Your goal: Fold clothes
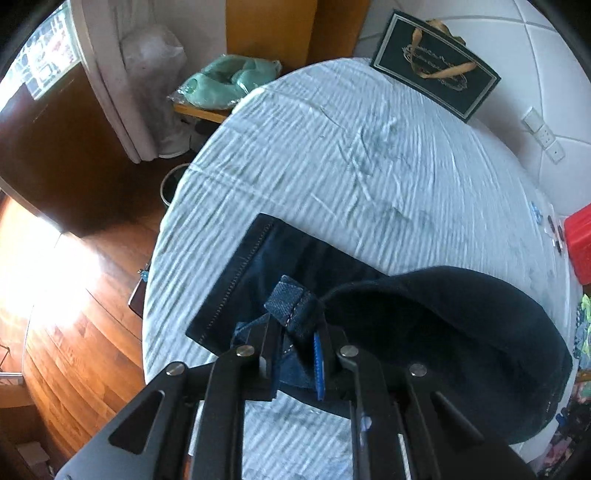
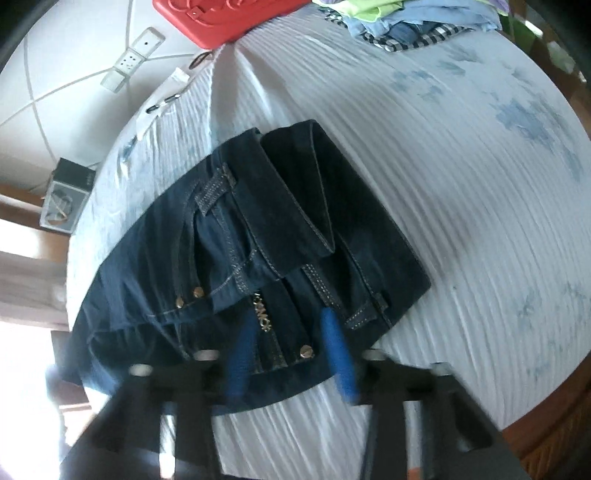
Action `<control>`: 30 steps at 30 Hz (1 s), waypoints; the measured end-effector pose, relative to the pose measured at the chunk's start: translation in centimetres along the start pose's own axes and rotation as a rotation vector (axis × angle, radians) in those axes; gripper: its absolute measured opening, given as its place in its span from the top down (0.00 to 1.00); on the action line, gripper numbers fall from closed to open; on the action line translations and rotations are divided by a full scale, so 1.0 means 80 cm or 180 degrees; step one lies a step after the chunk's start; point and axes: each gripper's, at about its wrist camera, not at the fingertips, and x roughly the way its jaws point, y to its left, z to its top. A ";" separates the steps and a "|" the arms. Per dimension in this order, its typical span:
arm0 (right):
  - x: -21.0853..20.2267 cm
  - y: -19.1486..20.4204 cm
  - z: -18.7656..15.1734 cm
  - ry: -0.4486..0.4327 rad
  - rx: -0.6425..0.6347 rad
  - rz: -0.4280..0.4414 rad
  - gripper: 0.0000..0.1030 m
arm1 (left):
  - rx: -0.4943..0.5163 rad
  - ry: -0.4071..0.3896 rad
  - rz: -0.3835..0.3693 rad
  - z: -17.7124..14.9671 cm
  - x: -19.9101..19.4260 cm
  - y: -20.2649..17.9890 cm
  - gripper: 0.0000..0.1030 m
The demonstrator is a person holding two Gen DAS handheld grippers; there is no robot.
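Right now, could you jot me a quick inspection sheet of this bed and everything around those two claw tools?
Surface: bed sheet, pale striped, wrinkled.
Job's things: dark jeans, partly folded; a leg hem lies flat on the sheet in the left wrist view.
Clutter: dark gift bag at the bed's far edge; red case; pile of clothes.
Grippers: left gripper clamped on a denim belt loop; right gripper open, blue fingertips over the waistband.
Cables: nothing seen.
Surroundings: white padded headboard with sockets, wooden floor, green cushion on a side table.
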 end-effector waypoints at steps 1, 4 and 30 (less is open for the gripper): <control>0.001 0.002 0.000 -0.0011 0.0018 -0.0006 0.39 | -0.0025 0.0033 -0.0004 0.002 0.001 -0.002 0.68; 0.006 0.006 -0.001 -0.0052 0.0158 0.0056 0.09 | -0.0070 0.0064 -0.0006 0.005 0.002 -0.007 0.33; -0.099 0.086 0.069 -0.1069 0.0034 0.0070 0.89 | 0.0716 -0.0836 0.0535 0.050 -0.056 -0.068 0.93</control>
